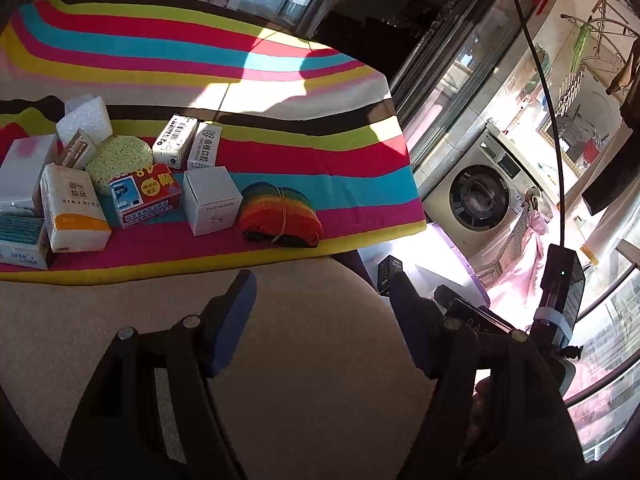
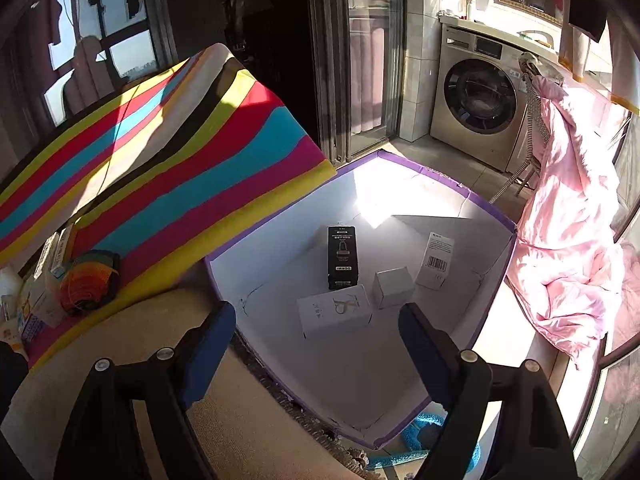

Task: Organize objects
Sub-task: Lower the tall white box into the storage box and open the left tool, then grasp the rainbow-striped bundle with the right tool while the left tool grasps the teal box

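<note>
Right gripper [image 2: 318,328] jaws stand apart, empty, above purple-edged bin [image 2: 492,210]. Inside: black box [image 2: 342,258] at 12 o'clock, white boxes below. Striped cloth [image 2: 168,148] at 10 o'clock.

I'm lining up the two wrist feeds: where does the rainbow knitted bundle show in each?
Left wrist: rainbow knitted bundle sits centre, at the right end of the row of boxes on the striped cloth.
Right wrist: far left, near the cloth's front edge.
Shared landmark: washing machine.

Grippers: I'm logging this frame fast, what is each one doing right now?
Left gripper: open, holding nothing, over the beige cushion.
Right gripper: open, empty, above the purple-edged box.
</note>
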The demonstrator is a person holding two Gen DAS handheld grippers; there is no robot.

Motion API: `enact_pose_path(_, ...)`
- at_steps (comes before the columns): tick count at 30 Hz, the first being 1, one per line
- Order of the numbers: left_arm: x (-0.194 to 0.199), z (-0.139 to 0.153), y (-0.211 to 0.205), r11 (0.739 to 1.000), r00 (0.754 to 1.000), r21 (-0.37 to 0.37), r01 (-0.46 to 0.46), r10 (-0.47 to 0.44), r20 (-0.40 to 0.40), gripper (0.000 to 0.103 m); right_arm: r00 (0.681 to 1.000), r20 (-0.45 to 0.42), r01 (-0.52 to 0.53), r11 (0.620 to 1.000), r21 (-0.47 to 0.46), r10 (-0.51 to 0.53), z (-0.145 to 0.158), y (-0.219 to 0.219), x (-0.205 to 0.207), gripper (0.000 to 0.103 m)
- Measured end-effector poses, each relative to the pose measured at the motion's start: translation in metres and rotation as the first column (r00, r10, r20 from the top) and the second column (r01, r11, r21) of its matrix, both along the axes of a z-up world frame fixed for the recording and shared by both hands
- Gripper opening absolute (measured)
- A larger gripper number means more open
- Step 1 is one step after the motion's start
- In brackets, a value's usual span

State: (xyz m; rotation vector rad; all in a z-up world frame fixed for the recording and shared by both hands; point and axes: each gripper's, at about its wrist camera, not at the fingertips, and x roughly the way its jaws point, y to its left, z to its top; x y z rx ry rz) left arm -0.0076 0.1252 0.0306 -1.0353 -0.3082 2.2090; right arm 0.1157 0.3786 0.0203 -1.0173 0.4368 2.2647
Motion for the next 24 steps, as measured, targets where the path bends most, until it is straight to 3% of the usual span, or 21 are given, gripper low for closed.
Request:
enact_pose_path(7, -0.011, 0.001, -0.07, 0.985, 0.985, -0.048, -0.168, 0.166, -0.036, 0.072, 0.991, -0.004, -0.134, 0.991, -0.005, 0.134, 0.004, -0.023, -0.017, 0.085)
enact_pose_path(13, -0.023, 0.0, -0.118, 0.954, 0.958, -0.093, -0.285, 0.281, -0.053, 0.076, 0.954, -0.007, -0.298, 0.954, -0.036, 0.298, 0.005, -0.049, -0.045, 0.085)
enact_pose_path(18, -0.034, -0.006, -0.148, 0.932, 0.938, -0.109, -0.347, 0.347, -0.013, 0.081, 0.923, -0.009, -0.386, 0.922, -0.042, 0.386, 0.006, -0.072, -0.07, 0.085)
enact_pose_path(24, -0.049, -0.021, -0.166, 0.889, 0.9, -0.193, -0.416, 0.433, 0.056, 0.082, 0.894, -0.009, -0.447, 0.893, -0.046, 0.447, 0.005, -0.095, -0.098, 0.087)
